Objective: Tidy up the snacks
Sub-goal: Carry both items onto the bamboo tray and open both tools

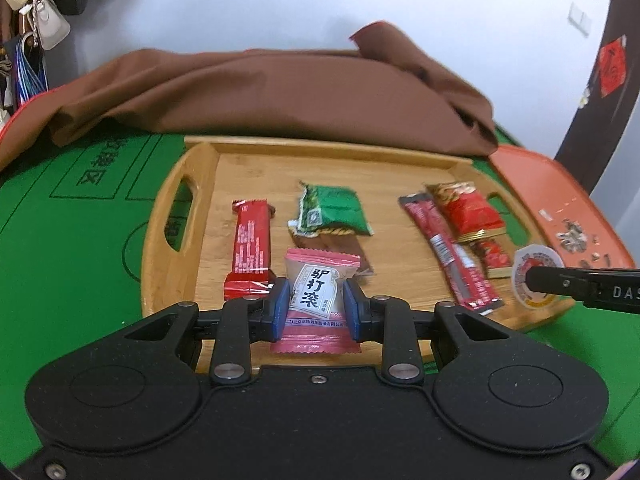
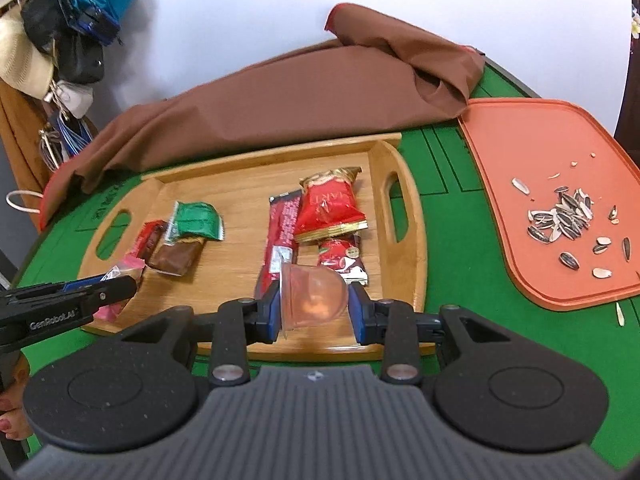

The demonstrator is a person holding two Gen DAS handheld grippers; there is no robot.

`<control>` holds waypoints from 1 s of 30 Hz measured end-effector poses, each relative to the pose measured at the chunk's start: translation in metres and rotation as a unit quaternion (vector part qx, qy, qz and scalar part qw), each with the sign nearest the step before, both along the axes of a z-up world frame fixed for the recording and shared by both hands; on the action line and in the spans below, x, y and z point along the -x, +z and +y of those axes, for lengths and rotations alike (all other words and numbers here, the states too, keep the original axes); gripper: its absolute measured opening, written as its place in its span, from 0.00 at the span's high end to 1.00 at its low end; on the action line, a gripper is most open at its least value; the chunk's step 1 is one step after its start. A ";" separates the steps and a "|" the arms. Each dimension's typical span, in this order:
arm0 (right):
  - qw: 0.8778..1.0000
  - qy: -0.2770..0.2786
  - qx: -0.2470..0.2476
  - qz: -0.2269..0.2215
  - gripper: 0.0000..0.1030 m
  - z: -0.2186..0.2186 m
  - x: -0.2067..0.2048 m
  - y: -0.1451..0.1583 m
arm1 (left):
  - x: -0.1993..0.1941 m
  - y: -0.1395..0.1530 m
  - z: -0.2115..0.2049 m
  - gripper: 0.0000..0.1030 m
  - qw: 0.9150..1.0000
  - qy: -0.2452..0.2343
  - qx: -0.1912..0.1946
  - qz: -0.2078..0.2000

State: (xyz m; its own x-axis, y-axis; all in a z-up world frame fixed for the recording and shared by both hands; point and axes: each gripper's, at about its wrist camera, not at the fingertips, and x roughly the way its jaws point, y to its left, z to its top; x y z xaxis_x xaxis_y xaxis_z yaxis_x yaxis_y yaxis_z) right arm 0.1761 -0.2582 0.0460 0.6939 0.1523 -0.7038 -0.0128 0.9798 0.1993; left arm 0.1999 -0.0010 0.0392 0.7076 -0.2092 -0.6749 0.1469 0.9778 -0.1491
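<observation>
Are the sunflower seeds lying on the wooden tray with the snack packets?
No, the sunflower seeds lie on the orange board, which sits on the green table to the right of the wooden tray.

Left gripper (image 1: 316, 304): black housing, two round discs, silver pivot screws, blue finger pads (image 1: 281, 308). Right gripper (image 2: 316, 306): identical linkage, ribbed grey centre panel. White lettering marks each gripper's side.

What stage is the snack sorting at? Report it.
Done: red, green and brown packets lie on the wooden tray. In hand: left claw grips a pink candy; right claw grips a jelly cup. Left: placing both on the tray.
</observation>
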 end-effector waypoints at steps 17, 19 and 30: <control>1.000 0.001 0.012 0.022 0.63 0.004 -0.021 -0.022 | -0.019 -0.013 -0.009 0.74 1.000 0.006 -0.013 0.000; 1.000 0.001 0.010 0.022 0.63 0.004 -0.022 -0.022 | -0.019 -0.014 -0.009 0.74 1.000 0.007 -0.014 0.001; 1.000 0.001 -0.010 0.017 0.45 0.001 -0.019 -0.023 | -0.016 -0.014 -0.010 0.73 1.000 0.012 -0.023 -0.003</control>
